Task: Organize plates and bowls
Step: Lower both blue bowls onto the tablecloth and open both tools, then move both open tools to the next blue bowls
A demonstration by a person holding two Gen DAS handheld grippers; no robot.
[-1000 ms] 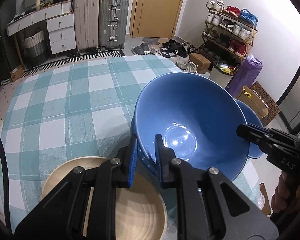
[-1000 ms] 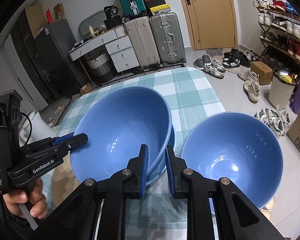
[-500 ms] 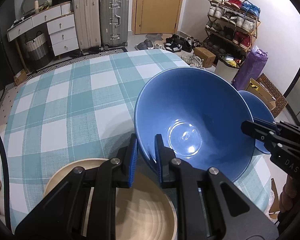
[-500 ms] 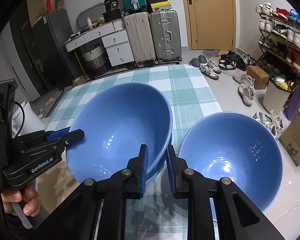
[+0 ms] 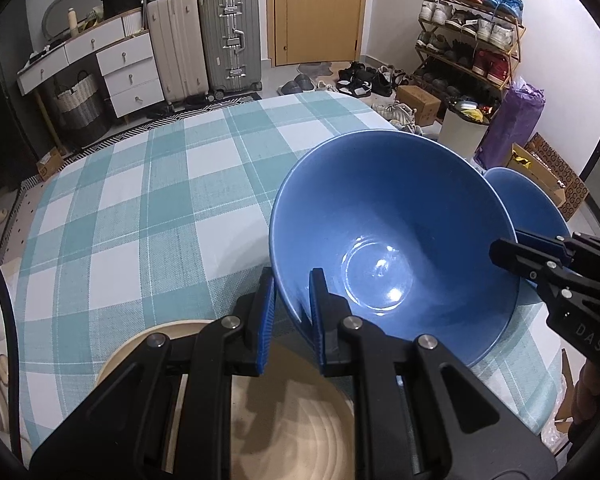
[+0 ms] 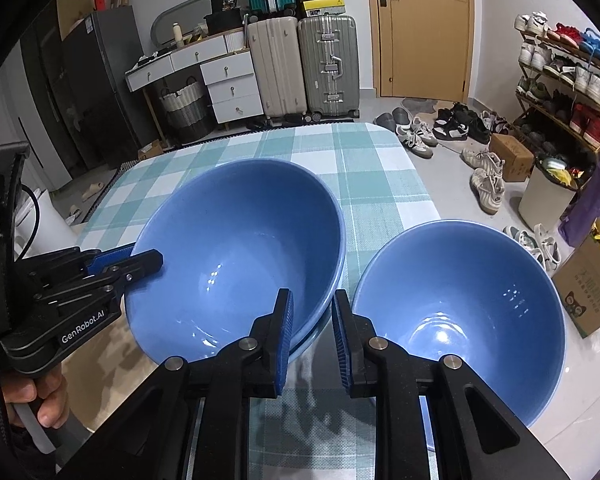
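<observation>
Left wrist view: your left gripper (image 5: 292,300) has its fingers (image 5: 265,312) narrow and clamped across the near rim of the big bowl (image 5: 392,240), one finger outside the wall, one inside. The bowl is glossy mid-blue, deep, with a round flat base showing light glare; no chips visible. It sits tilted over the right part of the worktop (image 5: 140,208), which carries a teal-and-white check cloth. A tan plate (image 5: 300,432) with ringed grain lies below your gripper at the near edge. The second bowl (image 5: 528,204) shows only partly, behind the big bowl's right rim. Your right gripper (image 5: 504,252) enters from the right, its tip at that rim.

Right wrist view: your right gripper (image 6: 312,332) has its fingers (image 6: 284,336) narrowly parted, holding nothing; they point at the gap between the two bowls. The big bowl (image 6: 236,256) is left of centre, with a further blue rim visible beneath it, so it appears nested. The second bowl (image 6: 460,312) stands upright just beside it, at the worktop's (image 6: 364,168) right edge, same blue glaze. Your left gripper (image 6: 152,258) grips the big bowl's left rim.
</observation>
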